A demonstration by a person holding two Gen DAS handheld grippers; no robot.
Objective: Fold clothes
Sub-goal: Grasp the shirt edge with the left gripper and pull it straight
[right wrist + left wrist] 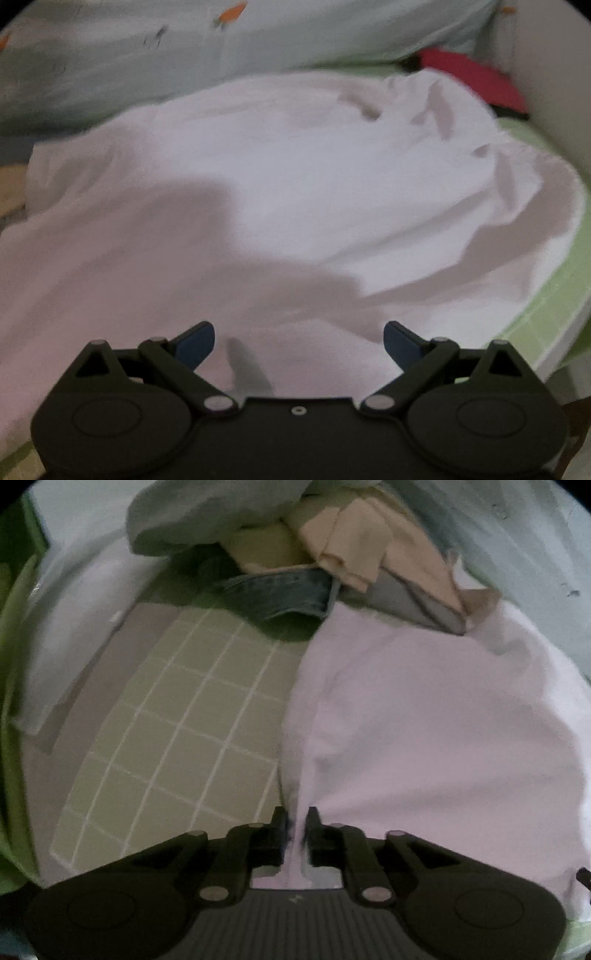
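Note:
A white garment (424, 720) lies over a green grid-patterned mat (192, 716). My left gripper (296, 827) is shut on an edge of the white garment, and the cloth bunches between its black fingers. In the right wrist view the same white garment (277, 177) spreads out rumpled across the surface. My right gripper (299, 341) is open just above the cloth, with its blue-padded fingers (197, 343) wide apart and nothing between them.
A pile of clothes sits at the far side: a denim piece (280, 594) and beige fabric (354, 550). A pale printed quilt (184, 55) runs along the back. A red cloth (472, 77) lies at the far right near a white wall (554, 74).

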